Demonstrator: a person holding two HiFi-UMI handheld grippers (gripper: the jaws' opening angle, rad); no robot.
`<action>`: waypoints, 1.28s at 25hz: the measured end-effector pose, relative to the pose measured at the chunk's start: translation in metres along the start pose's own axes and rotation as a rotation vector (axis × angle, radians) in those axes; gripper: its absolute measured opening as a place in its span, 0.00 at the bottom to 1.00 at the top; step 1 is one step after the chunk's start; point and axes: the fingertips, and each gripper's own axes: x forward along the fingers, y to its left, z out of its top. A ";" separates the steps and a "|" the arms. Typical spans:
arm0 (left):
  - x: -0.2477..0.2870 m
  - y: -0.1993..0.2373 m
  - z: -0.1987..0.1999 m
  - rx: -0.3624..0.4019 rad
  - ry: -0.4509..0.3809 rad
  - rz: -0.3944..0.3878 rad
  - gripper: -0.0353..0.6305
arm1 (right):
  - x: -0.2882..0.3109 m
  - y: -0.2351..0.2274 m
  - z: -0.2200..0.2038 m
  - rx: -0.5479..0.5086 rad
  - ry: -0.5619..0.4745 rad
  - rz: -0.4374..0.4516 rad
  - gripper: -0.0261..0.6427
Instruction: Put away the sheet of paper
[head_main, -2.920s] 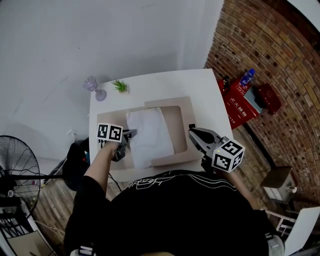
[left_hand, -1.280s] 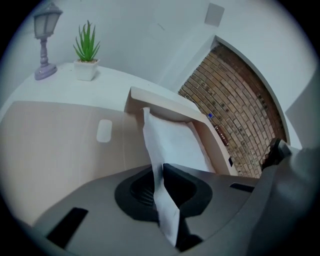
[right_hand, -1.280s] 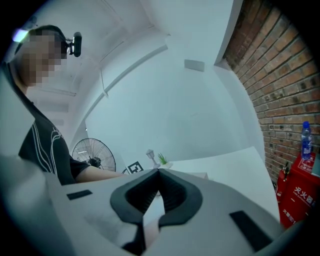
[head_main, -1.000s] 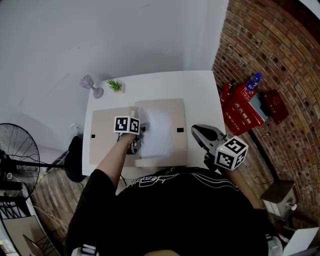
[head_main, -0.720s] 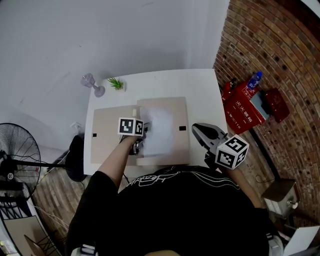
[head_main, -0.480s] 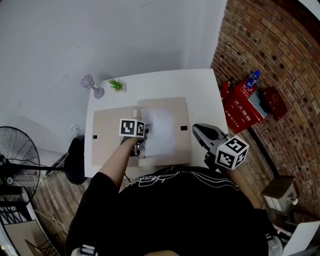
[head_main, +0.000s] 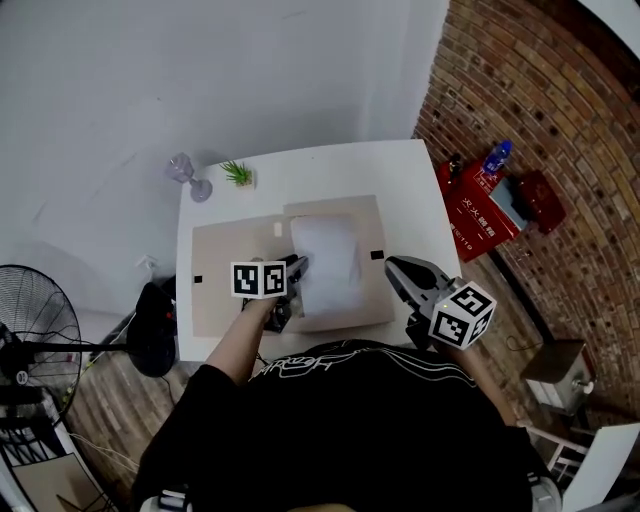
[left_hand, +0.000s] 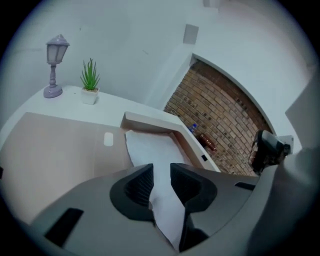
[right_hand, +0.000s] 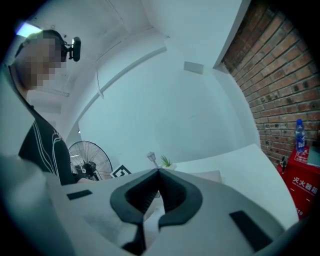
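Observation:
A white sheet of paper (head_main: 325, 262) lies on the right half of an open beige folder (head_main: 228, 272) on the white table (head_main: 400, 180). My left gripper (head_main: 296, 268) is at the sheet's near left edge. In the left gripper view the paper (left_hand: 150, 147) runs through the gap of the left gripper (left_hand: 161, 172). Its jaws are closing, with space still showing between the pads and the sheet. The folder's left flap (left_hand: 60, 150) lies flat. My right gripper (head_main: 392, 264) hovers off the folder's right edge, shut and empty. In its own view the right gripper (right_hand: 158, 172) has its tips together.
A small lamp (head_main: 186, 172) and a potted plant (head_main: 240, 174) stand at the table's far left corner. On the floor are a fan (head_main: 40, 340) at the left and a red box (head_main: 480, 205) with a bottle (head_main: 494, 155) by the brick wall.
The folder's left cover has been laid flat to the left. My left gripper moved from the folder's left edge to the paper's near edge. The right gripper barely moved.

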 end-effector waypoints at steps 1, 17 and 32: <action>-0.006 -0.005 0.002 -0.008 -0.023 -0.037 0.22 | 0.000 0.004 0.000 0.004 -0.006 0.007 0.04; -0.100 -0.109 0.036 -0.007 -0.258 -0.426 0.12 | -0.005 0.036 -0.002 0.020 -0.028 0.070 0.04; -0.110 -0.106 0.034 0.064 -0.239 -0.368 0.12 | 0.015 0.045 -0.005 -0.002 0.005 0.085 0.04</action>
